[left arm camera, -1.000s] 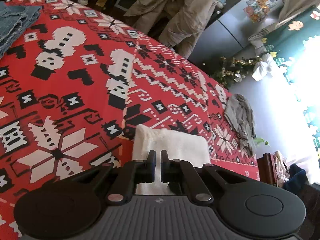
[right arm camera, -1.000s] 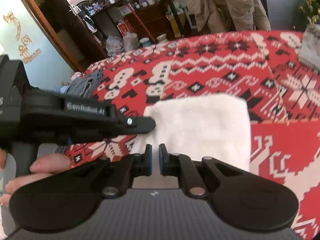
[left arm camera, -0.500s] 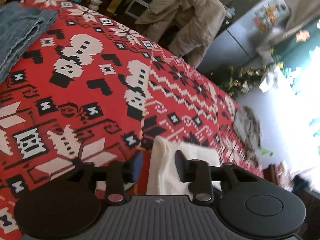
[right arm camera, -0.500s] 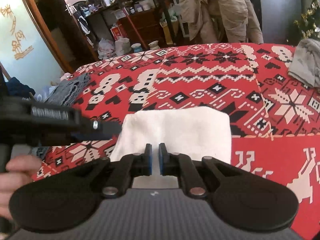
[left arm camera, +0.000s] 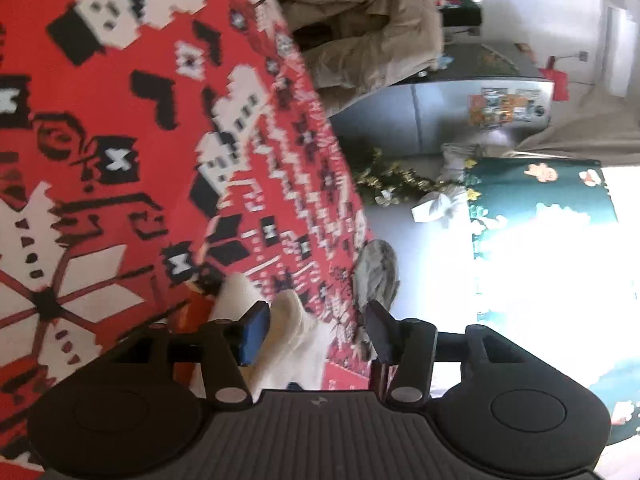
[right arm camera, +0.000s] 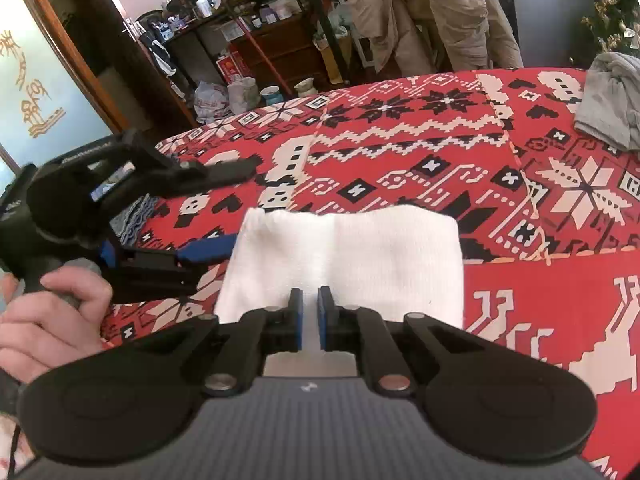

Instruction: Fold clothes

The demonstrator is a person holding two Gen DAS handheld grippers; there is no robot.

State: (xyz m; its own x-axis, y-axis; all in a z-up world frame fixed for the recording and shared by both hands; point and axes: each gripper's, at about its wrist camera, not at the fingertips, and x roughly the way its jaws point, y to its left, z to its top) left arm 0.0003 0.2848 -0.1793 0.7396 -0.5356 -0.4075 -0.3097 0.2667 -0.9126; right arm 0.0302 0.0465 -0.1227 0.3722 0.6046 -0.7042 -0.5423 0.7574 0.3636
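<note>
The right claw [right arm camera: 308,314] is pinched almost shut on the near edge of the folded white cloth [right arm camera: 352,256], which lies flat on the red patterned cover [right arm camera: 400,140] just ahead of its fingers. The left claw [left arm camera: 314,330] stands wide open, gripping nothing, beside the cloth's left edge. This fold looks complete. Next, likely release the cloth and reach for the grey garment [right arm camera: 612,100], far to the right claw's right.

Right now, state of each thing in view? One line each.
left gripper: open, turned on its side at the towel's left edge, gripping nothing.
right gripper: nearly shut, narrow gap, over the towel's near edge.
white towel: folded, flat on the bedspread.
grey garment: crumpled, unfolded.
denim piece: mostly hidden, cannot tell.
</note>
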